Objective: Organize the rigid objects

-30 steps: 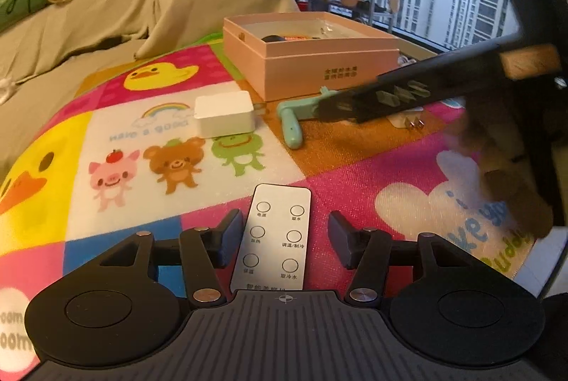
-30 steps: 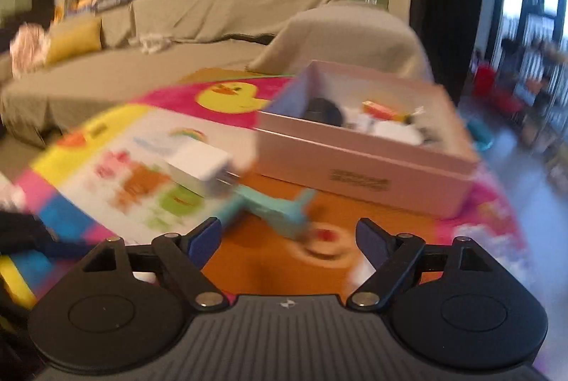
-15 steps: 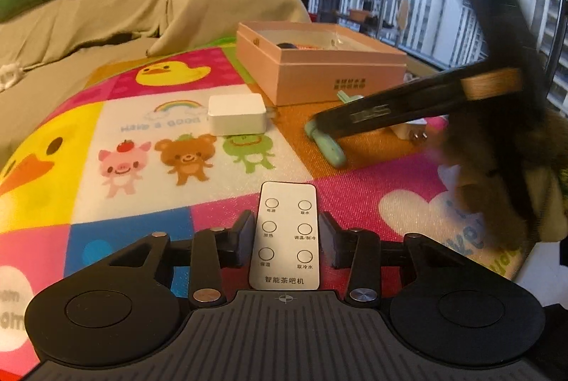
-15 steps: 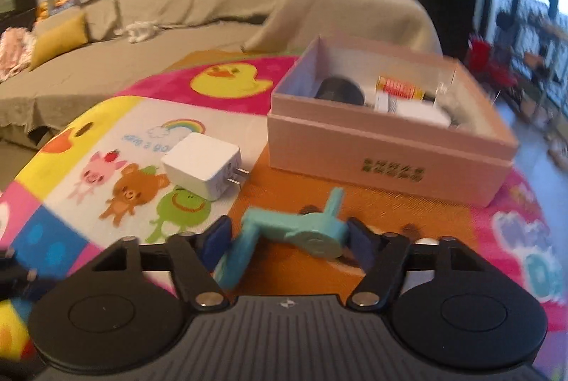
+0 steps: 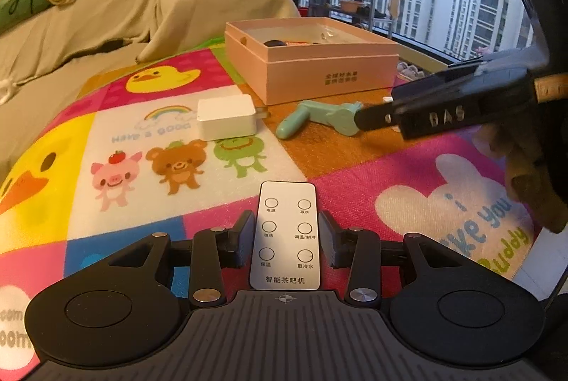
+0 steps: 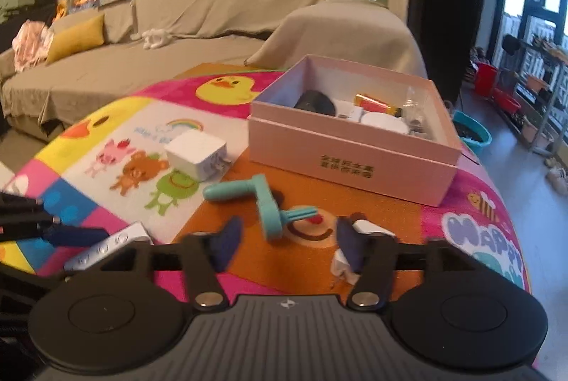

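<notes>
Squeezing the white remote (image 5: 285, 235) on both sides, my left gripper (image 5: 287, 241) holds it over the bright mat (image 5: 355, 161). My right gripper (image 6: 285, 241) has just been opening, with the teal handle (image 6: 264, 203) lying loose in front, near the pink box (image 6: 351, 155).

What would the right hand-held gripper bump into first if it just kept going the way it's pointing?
Probably the teal crank handle, which lies on the play mat just ahead of the right hand-held gripper and between its open fingers. The pink box comes only after that. Depth is hard to judge here.
</notes>
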The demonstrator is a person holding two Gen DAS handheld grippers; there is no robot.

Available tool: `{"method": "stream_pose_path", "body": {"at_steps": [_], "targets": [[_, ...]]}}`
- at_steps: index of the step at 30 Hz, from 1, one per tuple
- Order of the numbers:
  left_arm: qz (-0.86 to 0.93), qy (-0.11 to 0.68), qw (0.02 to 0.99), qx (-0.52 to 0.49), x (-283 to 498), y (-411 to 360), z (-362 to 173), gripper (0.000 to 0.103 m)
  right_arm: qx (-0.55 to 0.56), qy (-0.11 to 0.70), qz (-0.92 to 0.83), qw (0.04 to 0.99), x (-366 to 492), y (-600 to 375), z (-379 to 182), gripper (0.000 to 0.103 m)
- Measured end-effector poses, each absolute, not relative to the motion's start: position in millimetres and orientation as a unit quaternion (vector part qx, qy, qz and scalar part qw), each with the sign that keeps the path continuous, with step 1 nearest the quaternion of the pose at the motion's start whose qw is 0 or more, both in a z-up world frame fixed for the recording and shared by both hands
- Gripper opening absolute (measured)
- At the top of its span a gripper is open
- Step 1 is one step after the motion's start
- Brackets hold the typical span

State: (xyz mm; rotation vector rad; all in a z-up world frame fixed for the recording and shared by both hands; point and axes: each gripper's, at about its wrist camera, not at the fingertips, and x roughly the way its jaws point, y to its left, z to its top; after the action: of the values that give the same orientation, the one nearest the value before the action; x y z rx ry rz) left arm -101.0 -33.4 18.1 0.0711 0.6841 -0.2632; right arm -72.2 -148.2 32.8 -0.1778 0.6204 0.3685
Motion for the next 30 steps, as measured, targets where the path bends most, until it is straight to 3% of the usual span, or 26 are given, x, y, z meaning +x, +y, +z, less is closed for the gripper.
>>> {"method": "stream_pose_path", "body": {"at_steps": [6, 13, 15, 23, 30], "targets": [[-0.104, 0.329, 0.938, 0.015, -88.2, -20.3, 18.3, 0.044, -0.245, 0.208, 0.035, 0.946, -62.0, -133.8, 21.1, 0.062], [-0.103, 0.314, 0.944, 0.005, -85.4, -19.3, 13.3, 0.044, -0.048, 0.302, 0.145, 0.941, -62.4, -148.5, 40.3, 0.069], [-0.109, 0.312, 0.944, -0.008, -85.2, -14.3, 12.7, 0.044, -0.045, 0.325, 0.187, 0.926, -64.3, -136.7, 35.6, 0.069], [-0.114, 0.302, 0.946, -0.031, -86.7, -8.9, 10.5, 0.044, -0.264, 0.253, 0.028, 0.930, -46.3, -123.2, 14.5, 0.068], [-0.112, 0.299, 0.947, -0.025, -88.2, -10.1, 9.7, 0.044, -0.022, 0.331, 0.140, 0.933, -34.6, -150.2, 32.9, 0.079]]}}
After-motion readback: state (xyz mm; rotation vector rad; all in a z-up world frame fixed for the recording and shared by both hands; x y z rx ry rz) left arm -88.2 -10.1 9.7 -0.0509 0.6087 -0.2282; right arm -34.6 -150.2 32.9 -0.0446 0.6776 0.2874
